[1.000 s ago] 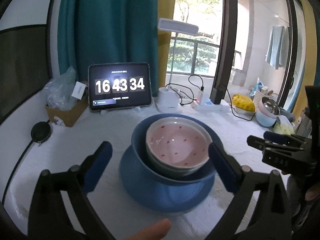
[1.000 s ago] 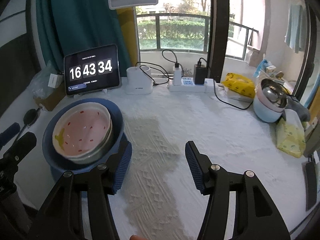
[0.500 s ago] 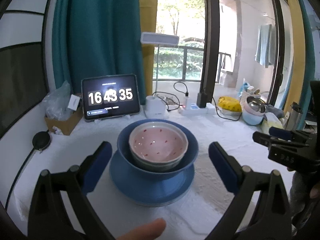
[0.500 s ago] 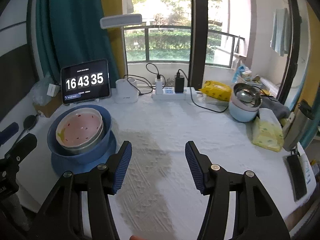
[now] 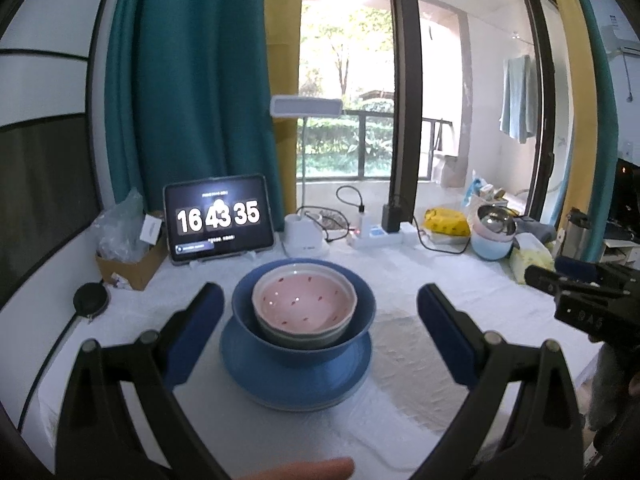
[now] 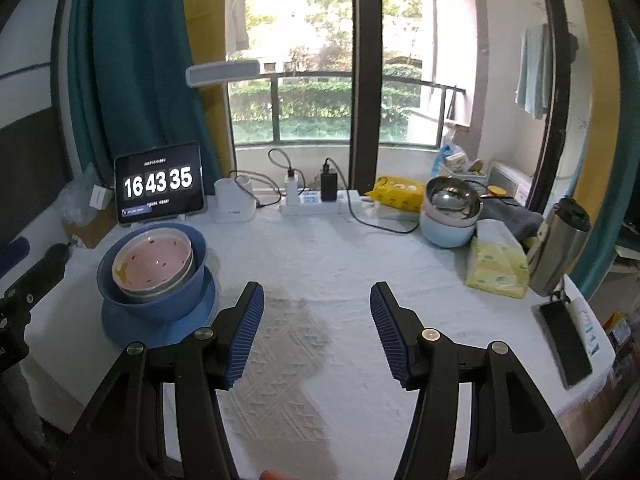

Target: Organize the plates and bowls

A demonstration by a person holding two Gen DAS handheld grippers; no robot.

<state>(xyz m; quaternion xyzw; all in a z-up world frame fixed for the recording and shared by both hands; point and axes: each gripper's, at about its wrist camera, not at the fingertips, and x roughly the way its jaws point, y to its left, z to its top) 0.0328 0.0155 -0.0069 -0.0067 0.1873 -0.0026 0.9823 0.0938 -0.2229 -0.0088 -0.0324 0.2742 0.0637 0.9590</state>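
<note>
On the table [image 6: 360, 264], a plate [image 5: 296, 376] bears a large bowl [image 5: 362, 312], and a smaller bowl [image 5: 304, 304] sits nested inside it. Behind the stack stands a tablet [image 5: 218, 220], with a cardboard box [image 5: 132, 268] to its left and a lamp base [image 5: 304, 236] and power strip [image 5: 378, 236] to its right. Far right lie stacked bowls [image 6: 450, 216], with a tissue pack [image 6: 498, 268] in front of them.

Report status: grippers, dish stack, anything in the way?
Left gripper open, empty. Right gripper open, empty. Pink bowl nested in blue bowl on blue plate. Nothing blocking the stack.
</note>
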